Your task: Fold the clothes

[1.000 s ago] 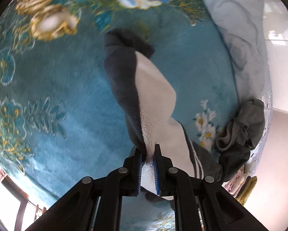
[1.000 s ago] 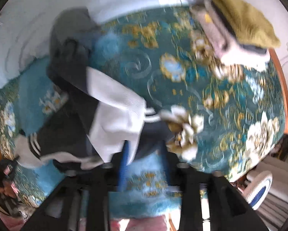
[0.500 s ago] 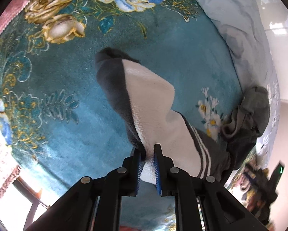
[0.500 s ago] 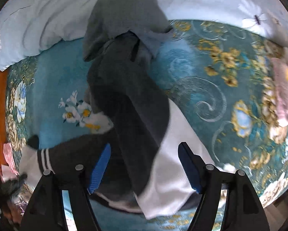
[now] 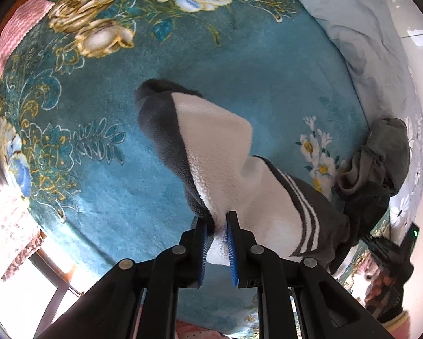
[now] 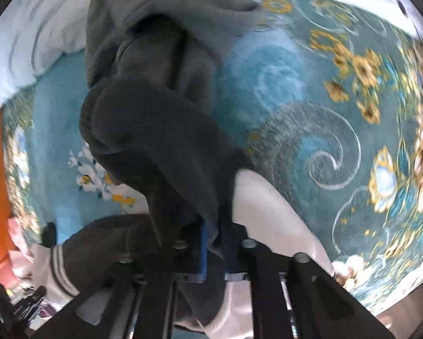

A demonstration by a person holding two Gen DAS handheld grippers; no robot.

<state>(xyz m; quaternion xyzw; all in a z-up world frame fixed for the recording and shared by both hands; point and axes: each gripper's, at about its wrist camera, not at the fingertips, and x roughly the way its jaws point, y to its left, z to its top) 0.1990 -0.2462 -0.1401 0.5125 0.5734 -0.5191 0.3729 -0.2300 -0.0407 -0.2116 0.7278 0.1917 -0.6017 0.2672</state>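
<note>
Item: fleece garment (image 5: 219, 152), dark grey outside, white pile inside, two white stripes on a cuff or hem. Location: draped across the blue floral blanket (image 5: 104, 186) on the bed, partly lifted at both ends.

Left gripper (image 5: 217, 226): jaws nearly together, pinching a white fleece edge; cloth runs from the jaws toward 11 o'clock and trails off toward 3 o'clock in the left wrist view.

Right gripper (image 6: 214, 237): jaws narrow, clamped on a dark grey fold of the same garment (image 6: 154, 147); the view is blurred, so the depth of the bite cannot be judged. Grey bulk rises toward 12 o'clock; the striped end lies at 8 o'clock.

Also present: pale blue quilt (image 5: 361, 36) along the far bed edge; pink knit cloth (image 5: 19, 39) at 10 o'clock in the left view.

Step in hand, as judged: taking hold at two points in order to spread the garment.

Handling notes:
- Keep both grips firm; thick fleece is liable to slip from a shallow pinch.
- Draw the two grippers apart evenly until the cloth hangs taut.
- Shake out the bunched grey part before lowering.
- Lay it flat on open blanket, away from the quilt.
</note>
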